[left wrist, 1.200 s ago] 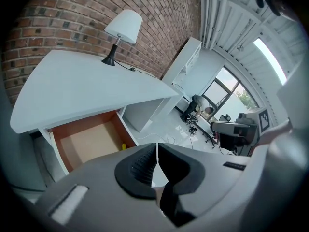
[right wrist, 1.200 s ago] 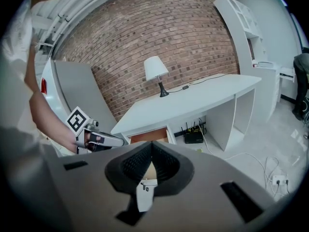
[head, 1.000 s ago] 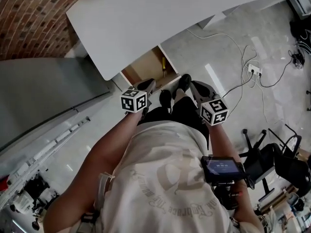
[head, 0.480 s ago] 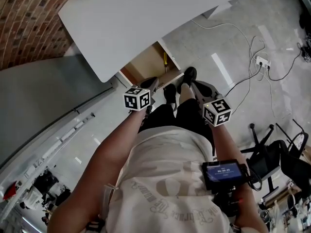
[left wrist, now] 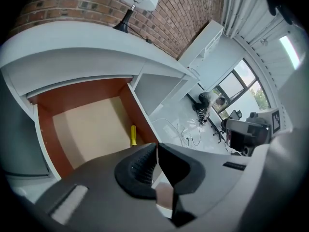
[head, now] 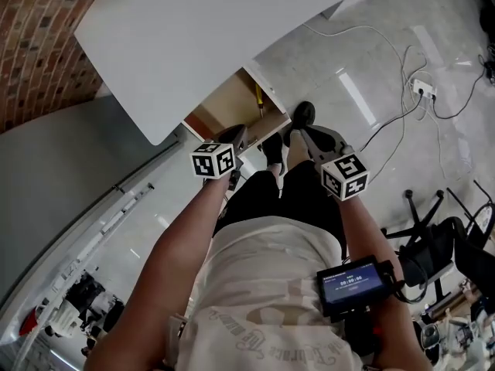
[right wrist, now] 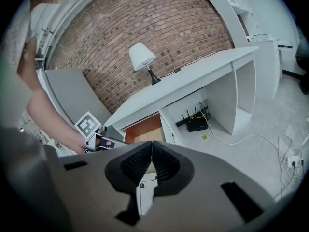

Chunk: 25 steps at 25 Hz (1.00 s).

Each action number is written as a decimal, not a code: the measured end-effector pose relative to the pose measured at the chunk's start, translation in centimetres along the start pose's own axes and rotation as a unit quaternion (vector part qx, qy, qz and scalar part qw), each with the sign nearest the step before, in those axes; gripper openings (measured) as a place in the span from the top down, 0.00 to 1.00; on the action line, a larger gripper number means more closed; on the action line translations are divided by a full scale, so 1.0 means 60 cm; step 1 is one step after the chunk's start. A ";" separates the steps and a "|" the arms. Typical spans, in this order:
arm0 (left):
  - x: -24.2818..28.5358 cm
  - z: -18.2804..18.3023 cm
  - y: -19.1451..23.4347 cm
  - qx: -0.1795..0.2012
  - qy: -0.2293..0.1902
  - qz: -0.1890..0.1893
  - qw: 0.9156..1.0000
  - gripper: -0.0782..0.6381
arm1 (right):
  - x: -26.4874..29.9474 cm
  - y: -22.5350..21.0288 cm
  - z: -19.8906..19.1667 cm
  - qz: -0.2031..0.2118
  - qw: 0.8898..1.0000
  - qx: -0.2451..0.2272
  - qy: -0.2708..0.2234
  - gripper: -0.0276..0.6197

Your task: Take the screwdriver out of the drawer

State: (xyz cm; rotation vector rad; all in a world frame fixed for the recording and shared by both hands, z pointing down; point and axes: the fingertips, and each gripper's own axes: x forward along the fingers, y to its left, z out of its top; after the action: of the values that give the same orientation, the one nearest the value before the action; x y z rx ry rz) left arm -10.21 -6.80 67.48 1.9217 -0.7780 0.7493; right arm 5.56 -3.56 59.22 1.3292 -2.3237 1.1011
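The drawer (head: 224, 103) under the white desk (head: 193, 29) stands pulled out, its pale bottom (left wrist: 91, 127) almost bare. A yellow-handled screwdriver (head: 259, 97) lies along the drawer's right wall (left wrist: 133, 135). My left gripper (head: 237, 134) hovers just in front of the drawer's front edge, and in the left gripper view (left wrist: 157, 148) its jaws are shut with nothing between them. My right gripper (head: 302, 133) hangs beside it to the right, over the floor, shut and empty (right wrist: 151, 147). From the right gripper view I see the drawer (right wrist: 145, 128) and the left gripper's marker cube (right wrist: 89, 124).
A lamp (right wrist: 143, 57) stands on the desk against the brick wall. A router (right wrist: 196, 123) sits on the floor under the desk. Cables and a power strip (head: 421, 90) lie on the floor to the right. An office chair (head: 437, 246) is behind me on the right.
Both grippers have sunk lower in front of the open drawer. Their jaws stayed shut. The screwdriver has not moved.
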 end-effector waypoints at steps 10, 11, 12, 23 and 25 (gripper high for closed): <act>0.062 -0.023 0.038 0.014 0.049 0.011 0.999 0.87 | 0.034 -0.030 -0.038 0.005 1.000 0.019 0.009 0.95; 0.068 -0.024 0.042 0.014 0.051 0.012 0.999 0.87 | 0.037 -0.034 -0.042 0.005 1.000 0.021 0.010 0.95; 0.074 -0.023 0.046 0.016 0.052 0.013 0.998 0.87 | 0.039 -0.038 -0.046 0.005 1.000 0.024 0.010 0.95; 0.151 -0.010 0.072 0.058 0.074 0.014 0.995 0.87 | 0.059 -0.095 -0.077 -0.013 0.998 0.054 -0.001 0.95; 0.166 -0.008 0.075 0.064 0.076 0.013 0.995 0.87 | 0.061 -0.103 -0.080 -0.015 0.998 0.057 -0.004 0.95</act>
State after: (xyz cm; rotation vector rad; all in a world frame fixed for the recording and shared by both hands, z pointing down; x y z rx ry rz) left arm -7.60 -10.30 77.52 1.9436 -0.6769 0.9701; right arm 7.89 -4.30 67.51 1.4045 -2.2699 1.2371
